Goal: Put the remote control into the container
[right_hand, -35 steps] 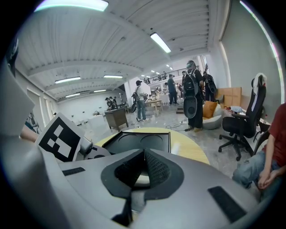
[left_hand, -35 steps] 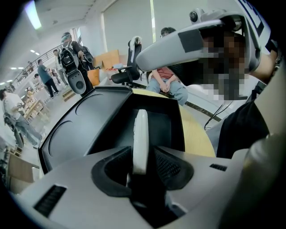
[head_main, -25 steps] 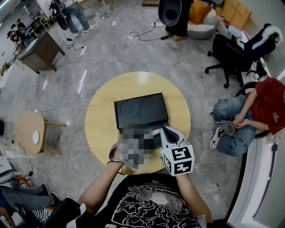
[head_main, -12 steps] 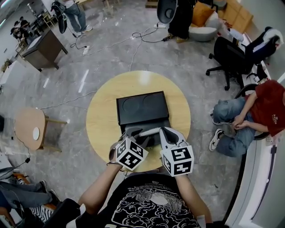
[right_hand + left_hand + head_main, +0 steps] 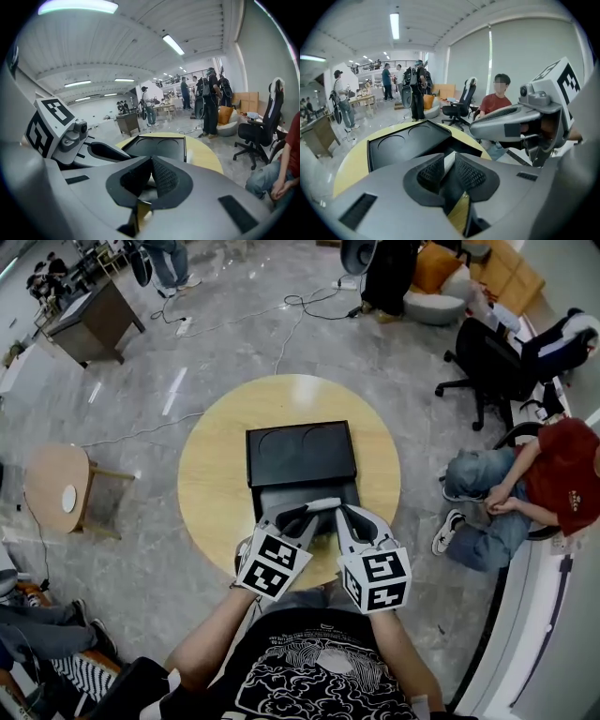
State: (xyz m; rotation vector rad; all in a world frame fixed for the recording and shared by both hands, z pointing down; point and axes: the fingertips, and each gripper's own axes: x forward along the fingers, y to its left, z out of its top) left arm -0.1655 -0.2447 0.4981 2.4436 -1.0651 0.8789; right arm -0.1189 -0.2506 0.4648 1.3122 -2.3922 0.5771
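a small round side table (image 5: pixel 58 502) stands off on the floor to the left, well apart from the round yellow table (image 5: pixel 211 484) in the middle of the room. on that table a black container (image 5: pixel 300 451) sits about centre, the flat black part with two round dents lying toward the far edge and its greyer open part toward the near edge.

at the near edge the person holds both tools close together, tips angled in toward each other. the left gripper (image 5: pixel 307 515) comes in from the near-left, marker cube facing up. its ribbed fingers (image 5: pixel 469 174) are nearly together, with a thin pale sliver pinched between them. that sliver is the remote control (image 5: pixel 324 504), a short light bar that spans from one gripper's tips to the other's. it lies over the near part of the container; i cannot tell whether it touches the container.

the right gripper (image 5: pixel 343 514) comes in from the near-right. its fingers (image 5: pixel 165 178) are likewise drawn in on the same pale piece.

further right, off the table, a person in a red shirt (image 5: pixel 553 465) sits on the floor, with a black office chair (image 5: pixel 487 357) beyond.
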